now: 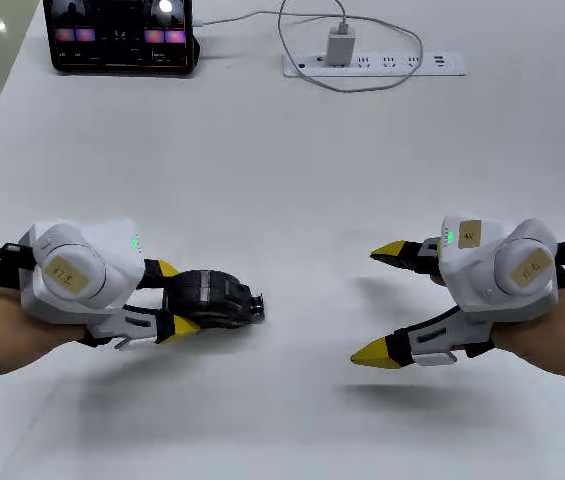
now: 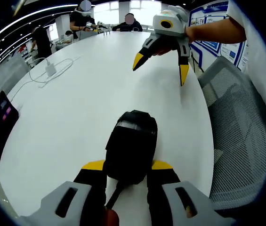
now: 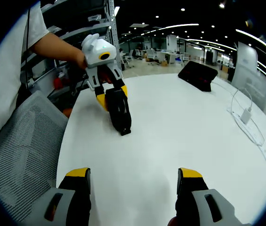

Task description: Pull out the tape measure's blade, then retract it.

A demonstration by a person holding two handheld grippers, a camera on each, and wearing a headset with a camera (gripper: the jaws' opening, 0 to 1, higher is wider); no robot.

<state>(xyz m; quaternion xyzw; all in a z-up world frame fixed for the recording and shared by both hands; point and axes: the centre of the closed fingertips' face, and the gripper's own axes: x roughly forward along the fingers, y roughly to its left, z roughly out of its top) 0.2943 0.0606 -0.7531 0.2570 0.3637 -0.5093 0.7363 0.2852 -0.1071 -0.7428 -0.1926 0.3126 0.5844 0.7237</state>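
The left tool (image 1: 177, 297) is gripping the black tape measure (image 1: 212, 297) by its rear end, with its yellow-tipped jaws closed in against the two sides of the case. In the left gripper view, the left tool (image 2: 128, 165) is pinching the tape measure (image 2: 132, 141) so that most of the case is sticking out forward past the tips. The case is lying low over the white bench (image 1: 282, 180) at the person's near left. Its front end is pointing toward the right tool (image 1: 380, 302), and the blade is not yet drawn out. Whether the case is actually resting on the bench is hard to tell.

The right tool is hovering well apart from the tape measure, with its jaws spread wide and nothing between them. In the right gripper view, the right tool (image 3: 133, 173) is showing only bare bench between its tips, and it is facing the left tool (image 3: 112, 96) and the tape measure (image 3: 119, 110) across the surface.

At the far edge of the bench a white power strip (image 1: 372, 64) is lying flat. A white charger (image 1: 341, 45) is sitting plugged into one of its sockets, and a white cable (image 1: 302, 75) is looping around it. To the left of that, a dark tablet (image 1: 122, 35) is glowing with a lit screen. A grey mesh chair (image 2: 238, 122) is standing beside the bench edge.
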